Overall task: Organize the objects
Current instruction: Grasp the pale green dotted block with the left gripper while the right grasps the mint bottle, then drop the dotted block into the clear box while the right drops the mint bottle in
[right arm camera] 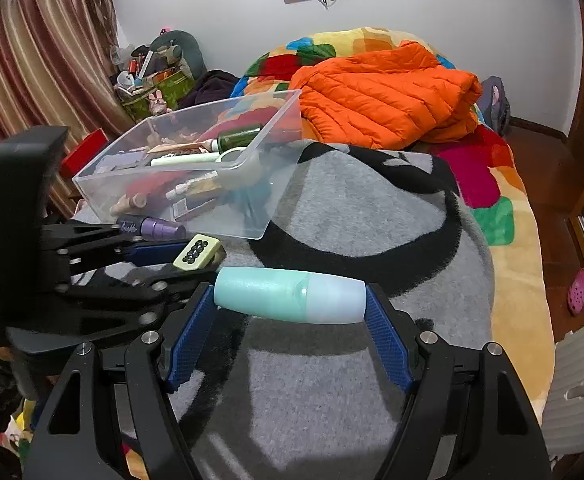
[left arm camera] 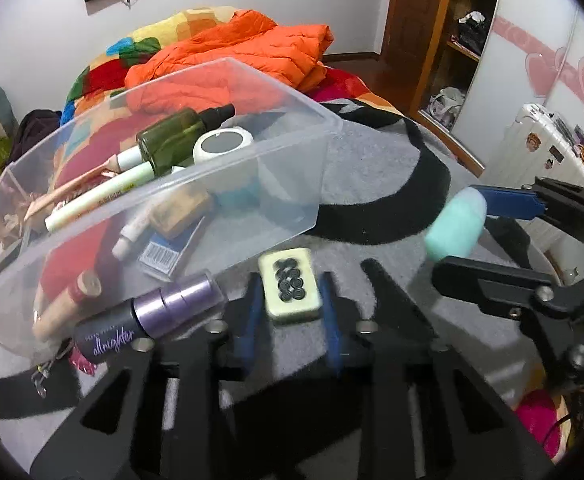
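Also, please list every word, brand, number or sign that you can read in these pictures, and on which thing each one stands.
"allnighter": on the dark bottle with the purple cap, beside the clear box.
Small print above that word: too blurred to read.
Mahjong tile between the left gripper's fingers: black circles, no words.
Blue packet in the box: print blurred.
Pale green pen: print too small.
Mint bottle in the right gripper: no text.
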